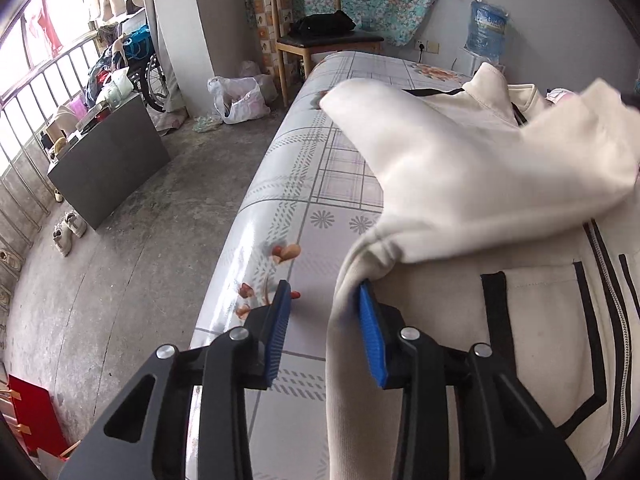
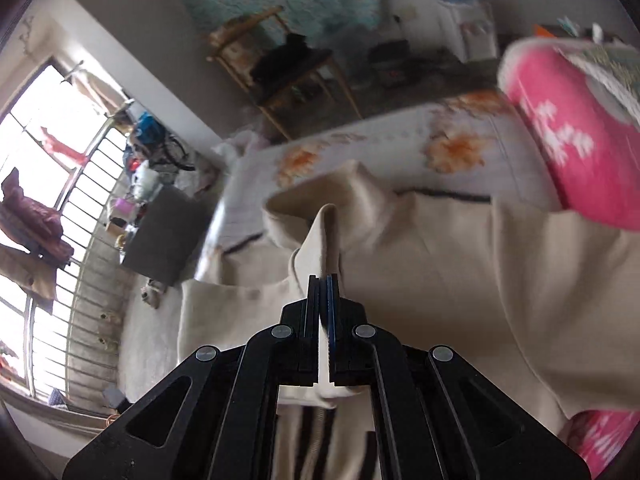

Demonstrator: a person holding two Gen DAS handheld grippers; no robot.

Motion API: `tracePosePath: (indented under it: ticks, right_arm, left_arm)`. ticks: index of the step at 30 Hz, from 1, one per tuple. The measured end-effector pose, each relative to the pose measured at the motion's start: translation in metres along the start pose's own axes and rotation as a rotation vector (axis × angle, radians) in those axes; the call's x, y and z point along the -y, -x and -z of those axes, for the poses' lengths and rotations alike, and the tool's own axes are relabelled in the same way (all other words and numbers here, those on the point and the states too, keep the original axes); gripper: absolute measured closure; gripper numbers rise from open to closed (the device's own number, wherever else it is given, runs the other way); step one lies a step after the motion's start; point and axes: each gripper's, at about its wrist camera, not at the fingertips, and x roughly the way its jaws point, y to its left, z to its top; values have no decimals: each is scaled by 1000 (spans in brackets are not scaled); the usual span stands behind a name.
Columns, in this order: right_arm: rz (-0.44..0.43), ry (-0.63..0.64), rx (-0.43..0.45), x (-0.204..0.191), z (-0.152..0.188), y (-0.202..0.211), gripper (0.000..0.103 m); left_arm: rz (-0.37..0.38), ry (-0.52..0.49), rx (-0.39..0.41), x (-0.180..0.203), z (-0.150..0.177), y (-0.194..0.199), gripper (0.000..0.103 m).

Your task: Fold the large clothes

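You are working over a bed [image 1: 304, 184] covered in a glossy plaid sheet printed with orange flowers, and the cream jacket [image 1: 460, 168] with black trim and a zip lies spread across it, one sleeve lifted and crossing over the body. Your left gripper [image 1: 326, 312] points down at the near edge of the bed with its blue pads standing apart; the inner pad lies against the jacket's side fold, the outer one hangs over bare sheet, and nothing is pinched between them. Your right gripper [image 2: 323, 300] has its jaws pressed together on a fold of the cream cloth, which rises in a peak just ahead of the fingertips; that view is blurred. Beside the bed the concrete floor [image 1: 132, 248] is bare and grey. A dark cabinet [image 1: 108, 164] stands near the barred window, with pale shoes [image 1: 70, 230] on the floor beside it and a wheelchair [image 1: 152, 76] piled with bags behind. At the far end of the bed a wooden chair [image 1: 316, 32] holds a black bag in front of a floral cloth hung on the wall, and a water dispenser bottle [image 1: 486, 26] stands to the right. A pink patterned blanket [image 2: 572, 132] lies at the far right side of the bed.
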Motion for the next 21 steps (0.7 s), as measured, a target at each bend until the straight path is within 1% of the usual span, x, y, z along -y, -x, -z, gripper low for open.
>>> tracePosePath:
  ticks: [2,3,4,6,8,10,11,12,14,16,18,20,21]
  right_arm:
    - [26,-40,-41,25,12,-16,102]
    - [17,-62,-49,32,14,-23,102]
    - [1,-78,-47,38,15,-24,102]
    - [-14,-69,-20,44,18,-16,102]
    - [5,-59,-16,49,20,-14,102]
    - [45,-71,-49,54,21,-15,102]
    - [79,-73,-63,58,24,-17,101]
    - [89,-80,-70,64,25,-19,102]
    - [47,-81,-52,69,27,-13,102]
    - [38,-46,-19,65,27,-5,102]
    - [61,-25,-26,64,27,-8,102]
    - [96,-20,-48,65,28,-15,102]
    - [106,-9,-44,64,28,-16,102]
  left_arm:
    - [-2,-2,-6,1,-1,0,70]
    - [-1,-1,-10,1,-1,0,70]
    - [1,-1,-15,0,-1,1,70]
    - [8,-1,-23,-1,-1,2,70]
    - [23,2,-27,-5,-3,3,70]
    - [36,-1,-34,-8,-2,3,70]
    - [51,-3,-37,-9,-2,5,70]
    - [67,-6,-37,-8,-2,8,70]
    - [113,-6,-20,-14,-4,20,70]
    - [188,20,12,-23,-9,36,70]
    - [243,53,38,-30,-21,48,70]
    - [265,81,39,-33,-39,49,70]
    - [274,91,37,-31,-49,47,70]
